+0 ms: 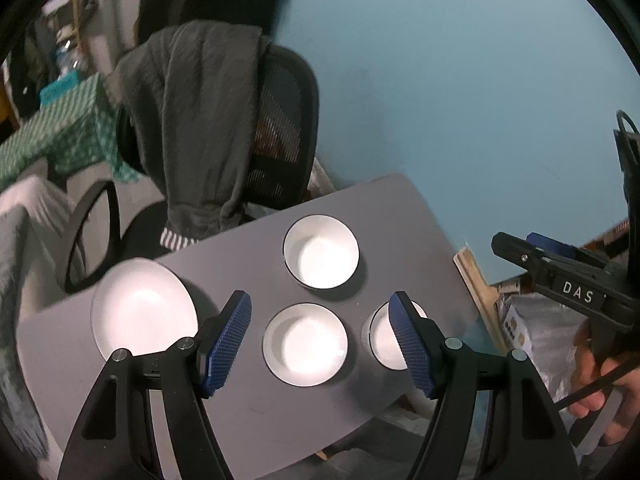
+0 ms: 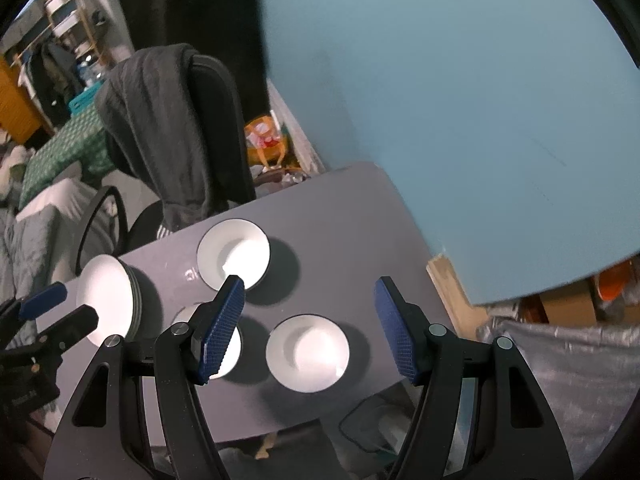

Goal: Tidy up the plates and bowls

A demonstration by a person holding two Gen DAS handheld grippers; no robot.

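Both claws hang over a small grey table (image 1: 248, 392) with their blue pads wide apart and nothing held between them. From its own camera, the left gripper (image 1: 320, 344) hovers above the middle bowl (image 1: 305, 344), which shows right in the gap between its pads without touching them. From the other camera, the right gripper (image 2: 310, 330) hovers above the near bowl (image 2: 307, 354), also apart from it. Three white bowls with thin dark rims sit on the table, each one standing alone. The far bowl (image 1: 321, 251) is closer to the blue wall (image 1: 460, 80). The near bowl is partly hidden behind the left gripper's right pad in the left camera. A stack of white plates (image 2: 108, 300) sits at the left edge of the table, just beside the bowls. From the right camera its layered rims show on one side. A hand (image 1: 600, 392) holds the right gripper at the right edge of the left camera. Behind the table stands a black chair (image 1: 280, 120) with a grey hoodie (image 1: 192, 128) draped over its back.
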